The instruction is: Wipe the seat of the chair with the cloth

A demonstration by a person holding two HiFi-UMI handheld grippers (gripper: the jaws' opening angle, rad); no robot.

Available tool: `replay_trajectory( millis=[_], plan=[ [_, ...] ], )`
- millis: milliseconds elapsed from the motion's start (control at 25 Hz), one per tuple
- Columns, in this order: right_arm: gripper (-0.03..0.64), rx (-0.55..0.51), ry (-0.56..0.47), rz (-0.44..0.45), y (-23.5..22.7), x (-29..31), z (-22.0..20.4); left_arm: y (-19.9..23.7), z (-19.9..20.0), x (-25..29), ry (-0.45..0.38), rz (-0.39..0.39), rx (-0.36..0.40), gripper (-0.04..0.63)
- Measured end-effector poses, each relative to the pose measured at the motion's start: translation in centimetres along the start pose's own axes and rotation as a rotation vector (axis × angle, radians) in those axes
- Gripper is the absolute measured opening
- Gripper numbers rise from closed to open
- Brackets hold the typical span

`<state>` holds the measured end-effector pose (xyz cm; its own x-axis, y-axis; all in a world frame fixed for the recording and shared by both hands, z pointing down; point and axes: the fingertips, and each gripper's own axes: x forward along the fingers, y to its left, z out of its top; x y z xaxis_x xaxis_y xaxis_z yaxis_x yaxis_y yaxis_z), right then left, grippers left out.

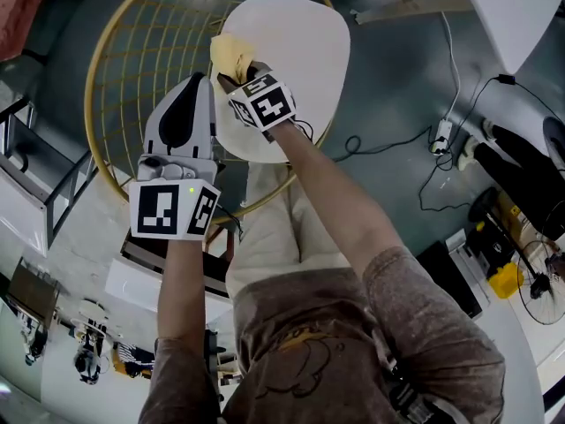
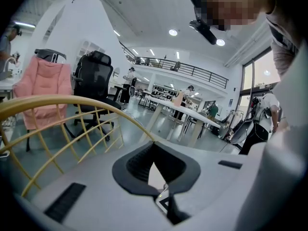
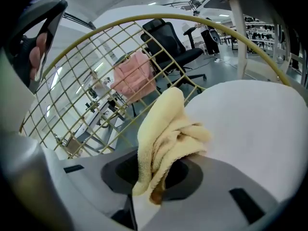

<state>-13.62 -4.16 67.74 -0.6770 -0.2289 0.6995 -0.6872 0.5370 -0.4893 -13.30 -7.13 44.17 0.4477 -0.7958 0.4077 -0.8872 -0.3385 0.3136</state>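
Observation:
The chair has a round white seat (image 1: 305, 51) (image 3: 250, 129) and a gold wire back (image 1: 132, 60) (image 2: 57, 105) (image 3: 96, 66). A crumpled yellow cloth (image 1: 231, 54) (image 3: 166, 129) lies pressed on the seat's left edge, next to the wire back. My right gripper (image 1: 238, 76) (image 3: 159, 177) is shut on the cloth, which bunches out of its jaws. My left gripper (image 1: 201, 85) (image 2: 155, 160) hovers just left of the right one, over the seat's rim, jaws closed together with nothing between them. Part of the seat is hidden under my right arm.
Black cables and a power strip (image 1: 439, 138) trail on the floor to the right. A white table (image 1: 521, 7) stands at the top right. A pink chair (image 2: 43, 85) and a black office chair (image 2: 94, 81) stand beyond the wire back.

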Motion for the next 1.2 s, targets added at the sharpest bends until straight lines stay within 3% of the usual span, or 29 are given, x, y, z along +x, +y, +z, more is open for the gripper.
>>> replay_trajectory(
  millis=[640,1200],
  plan=[
    [0.112,0.035,0.027,-0.047,-2.4,-1.8,-1.1,-0.5,0.0,-0.2,0.002,-0.006,0.001,0.009],
    [0.112,0.144,-0.002,-0.114,-7.0,-7.4,-4.6,-4.0,-0.2,0.5,0.004,-0.049,0.025,0.009]
  ],
)
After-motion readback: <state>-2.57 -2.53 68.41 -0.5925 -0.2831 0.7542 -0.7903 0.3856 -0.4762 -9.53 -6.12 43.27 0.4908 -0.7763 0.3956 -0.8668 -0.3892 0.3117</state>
